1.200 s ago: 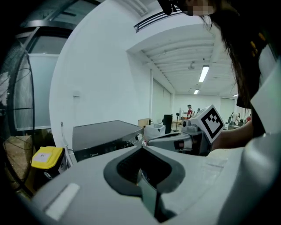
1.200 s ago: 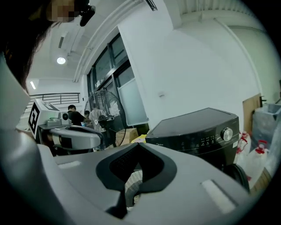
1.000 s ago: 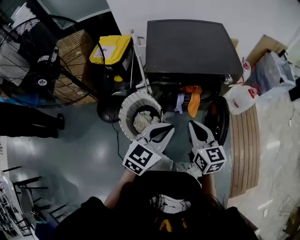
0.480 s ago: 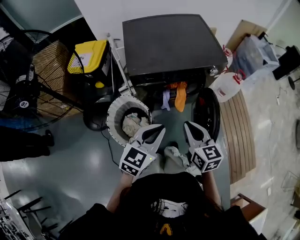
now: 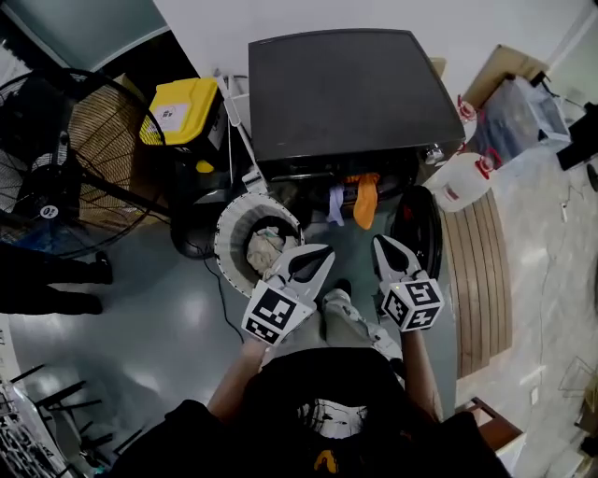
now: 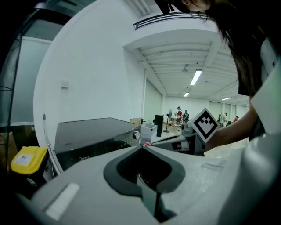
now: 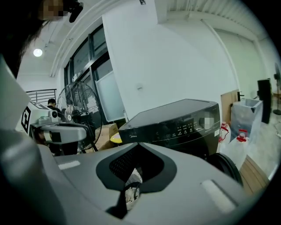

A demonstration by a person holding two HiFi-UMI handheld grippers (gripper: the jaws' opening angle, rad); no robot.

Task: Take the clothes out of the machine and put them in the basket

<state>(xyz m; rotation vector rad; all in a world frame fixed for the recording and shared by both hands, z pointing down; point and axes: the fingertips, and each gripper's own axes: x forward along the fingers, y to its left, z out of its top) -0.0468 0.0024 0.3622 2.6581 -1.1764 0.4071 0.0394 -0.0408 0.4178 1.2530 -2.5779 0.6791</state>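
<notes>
Head view: grey floor (image 5: pixel 177 317), white wall (image 5: pixel 467 28) bhd machine (image 5: pixel 341 89).

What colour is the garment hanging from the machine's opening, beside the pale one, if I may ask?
Orange. The garment shows best in the head view.
</notes>
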